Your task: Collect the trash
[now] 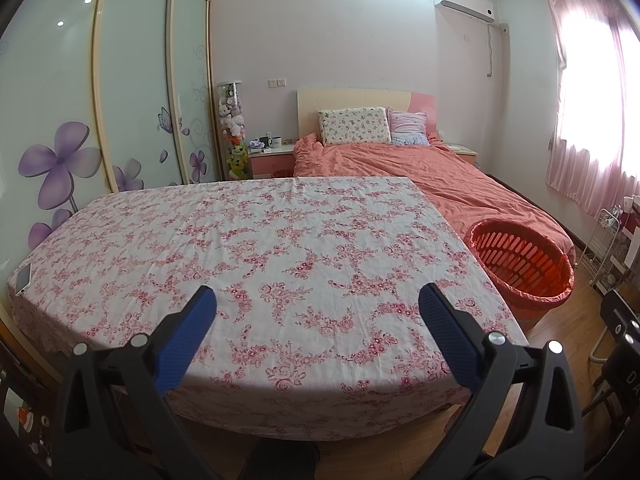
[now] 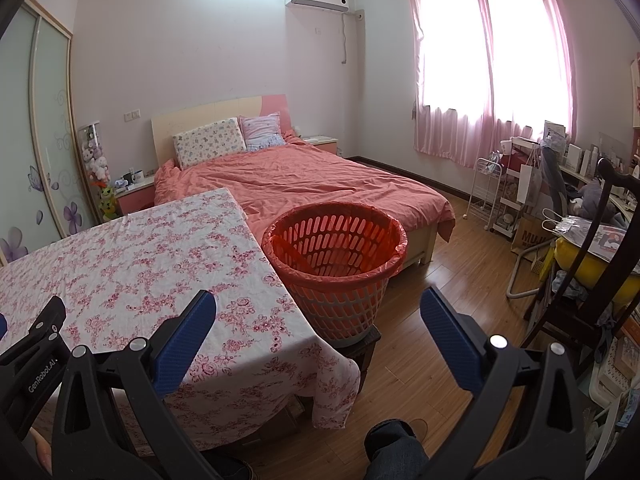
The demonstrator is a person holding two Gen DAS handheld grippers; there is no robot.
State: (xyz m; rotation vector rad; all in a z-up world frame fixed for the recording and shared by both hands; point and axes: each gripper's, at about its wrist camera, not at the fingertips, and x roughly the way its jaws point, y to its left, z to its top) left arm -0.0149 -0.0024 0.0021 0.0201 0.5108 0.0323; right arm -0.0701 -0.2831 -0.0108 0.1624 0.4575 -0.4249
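A table with a pink floral cloth fills the left wrist view; it also shows at the left of the right wrist view. No trash shows on it. A red slatted basket lined with a red bag stands on a low stool at the table's right edge, and shows in the left wrist view. My left gripper is open and empty over the table's near edge. My right gripper is open and empty, over the table's right corner, in front of the basket.
A phone lies at the table's far left edge. A bed with a salmon cover stands behind the table and basket. A dark wooden chair and cluttered shelves are at the right. A wardrobe with sliding doors is at the left.
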